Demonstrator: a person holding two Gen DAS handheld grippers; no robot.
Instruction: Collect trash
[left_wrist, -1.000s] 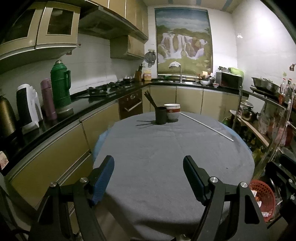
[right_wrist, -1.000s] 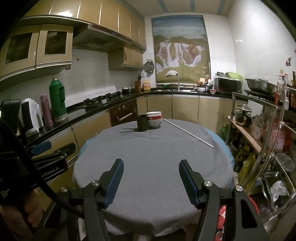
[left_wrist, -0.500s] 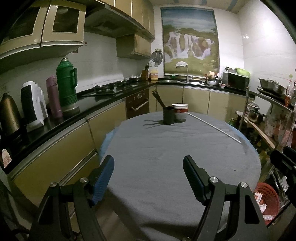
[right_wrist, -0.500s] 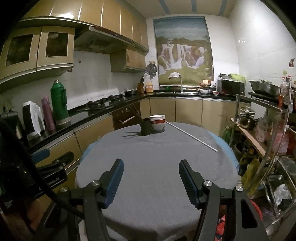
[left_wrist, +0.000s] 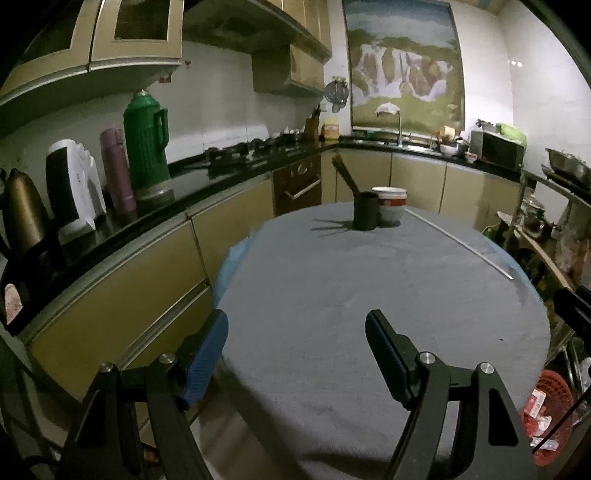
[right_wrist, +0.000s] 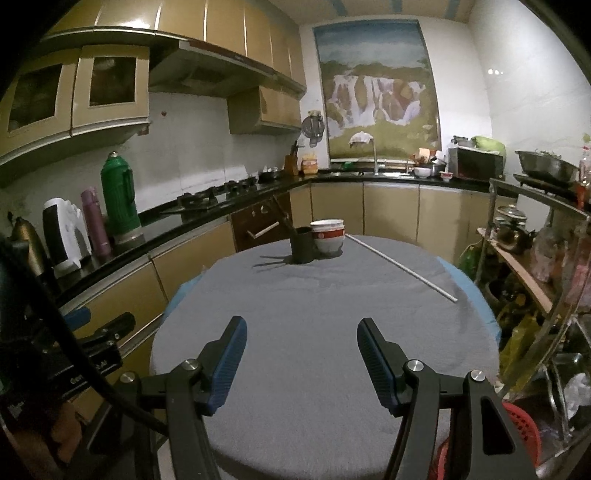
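Note:
A round table with a grey cloth (left_wrist: 369, 288) fills both views (right_wrist: 325, 317). No loose trash shows on it. A red basket (left_wrist: 550, 417) holding wrappers stands on the floor at the table's right; its rim shows in the right wrist view (right_wrist: 517, 424). My left gripper (left_wrist: 297, 325) is open and empty over the table's near edge. My right gripper (right_wrist: 301, 330) is open and empty over the near part of the cloth. The left gripper's body also shows at the left of the right wrist view (right_wrist: 96, 343).
A dark holder with chopsticks (right_wrist: 302, 244) and stacked bowls (right_wrist: 328, 236) stand at the table's far side, beside a long white rod (right_wrist: 400, 266). A counter with a green thermos (left_wrist: 146, 147) runs along the left. A cluttered metal rack (right_wrist: 535, 258) stands on the right.
Both grippers have drawn back and turned slightly left, so the table sits further right in the left wrist view. The jaws stayed open. Nothing on the table moved.

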